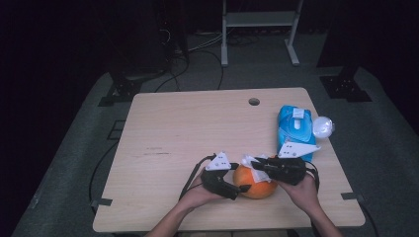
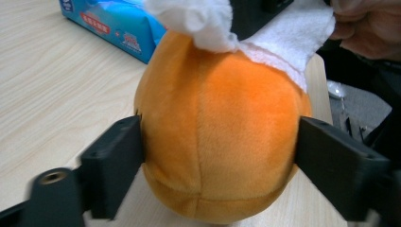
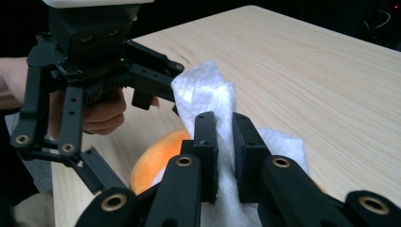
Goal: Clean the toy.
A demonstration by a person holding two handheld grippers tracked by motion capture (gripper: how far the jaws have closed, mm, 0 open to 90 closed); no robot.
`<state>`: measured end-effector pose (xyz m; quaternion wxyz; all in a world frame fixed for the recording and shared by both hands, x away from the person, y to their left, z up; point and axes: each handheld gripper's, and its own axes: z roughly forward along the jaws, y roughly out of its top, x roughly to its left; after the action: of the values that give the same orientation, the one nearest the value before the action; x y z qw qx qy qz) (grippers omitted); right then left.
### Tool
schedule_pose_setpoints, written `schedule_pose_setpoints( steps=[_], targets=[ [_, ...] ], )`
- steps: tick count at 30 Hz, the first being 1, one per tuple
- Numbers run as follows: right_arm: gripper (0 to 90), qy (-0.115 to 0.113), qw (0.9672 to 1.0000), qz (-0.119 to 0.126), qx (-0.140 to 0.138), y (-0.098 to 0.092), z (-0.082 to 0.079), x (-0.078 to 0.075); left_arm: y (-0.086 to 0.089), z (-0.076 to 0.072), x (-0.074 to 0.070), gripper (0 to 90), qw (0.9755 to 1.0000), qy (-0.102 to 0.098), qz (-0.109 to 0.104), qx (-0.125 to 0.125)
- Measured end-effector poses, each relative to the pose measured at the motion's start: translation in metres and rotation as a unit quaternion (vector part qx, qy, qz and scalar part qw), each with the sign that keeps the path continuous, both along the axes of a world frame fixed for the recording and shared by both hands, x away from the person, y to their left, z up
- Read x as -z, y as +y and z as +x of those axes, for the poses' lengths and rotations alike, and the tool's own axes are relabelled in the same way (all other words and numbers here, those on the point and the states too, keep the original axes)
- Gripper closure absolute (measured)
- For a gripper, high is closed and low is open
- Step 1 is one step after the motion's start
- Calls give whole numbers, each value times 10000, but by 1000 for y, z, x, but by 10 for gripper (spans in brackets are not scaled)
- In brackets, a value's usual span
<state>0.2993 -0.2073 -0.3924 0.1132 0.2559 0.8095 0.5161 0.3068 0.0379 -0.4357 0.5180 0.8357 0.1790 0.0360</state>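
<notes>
**Wiping plush orange, grip on both sides looks thin**

Tabletop [image 1: 188, 128] first: pale wood, and my work sits at its near edge, close to where my forearms come in. At the far right lies a blue wipes pack [image 1: 295, 126], well apart from the action, with a small white round object [image 1: 323, 127] just beside it at the tabletop's edge.

Next down in size is the plush orange [image 2: 222, 142], resting on the wood between my two tools. My left tool [image 2: 220, 161] straddles it low down, one jaw on each flank; in the left gripper view both pads sit right at the fur. I read that as a hold on the orange, though a light one, with little sign of the plush being squeezed in.

My right tool [image 3: 225, 142] is clamped on a white wipe [image 3: 208, 94], the jaws nearly together with the fabric bunched up between them. The wipe drapes over the top of the orange and touches it there.

What worries me from here:

- The orange is soft and round. If I drag the wipe hard across it, the light left hold may let it roll or squirm out sideways.
- It sits near the tabletop's front edge, so a slip could send it off toward me.
- The wipe is pinched by a narrow fold; a snag on the fur could pull it free of the right tool.
- Both tools are close together, so a careless stroke could knock one against the other.
</notes>
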Motion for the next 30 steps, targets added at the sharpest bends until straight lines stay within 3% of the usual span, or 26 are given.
schedule_pose_setpoints(
  steps=[4,8,10,13,17,21,23,25,27,30],
  targets=[
    [812,-49,9999,-119,-54,8,-4,-2,0,-4,-3,313,9998,-182,108,40],
    [812,-72,9991,-246,-350,28,-13,-1,-6,-13,-6,345,9976,-579,324,198],
    [813,-142,9983,-400,-407,35,-15,-1,-7,-15,-7,351,9967,-671,388,220],
    [813,-110,9990,-356,-257,27,-10,-4,-6,-15,-6,355,9968,-676,357,230],
    [813,-28,9996,-281,88,2,-2,-7,-3,-13,-4,354,9969,-647,368,247],
    [813,187,9996,-82,198,-15,2,-2,-3,-9,-3,279,9988,-386,224,212],
    [813,166,9996,-111,193,-14,1,0,-4,-7,-2,180,9998,-142,64,122],
    [812,162,9997,-134,161,-11,0,-1,-5,-5,-1,138,9999,-17,-37,98],
    [813,131,9997,-170,115,-6,-1,-2,-6,-6,0,188,9999,-35,-22,126],
    [813,98,9997,-206,-41,5,-7,-3,-6,-10,-3,279,9996,-218,59,180]
  ],
)
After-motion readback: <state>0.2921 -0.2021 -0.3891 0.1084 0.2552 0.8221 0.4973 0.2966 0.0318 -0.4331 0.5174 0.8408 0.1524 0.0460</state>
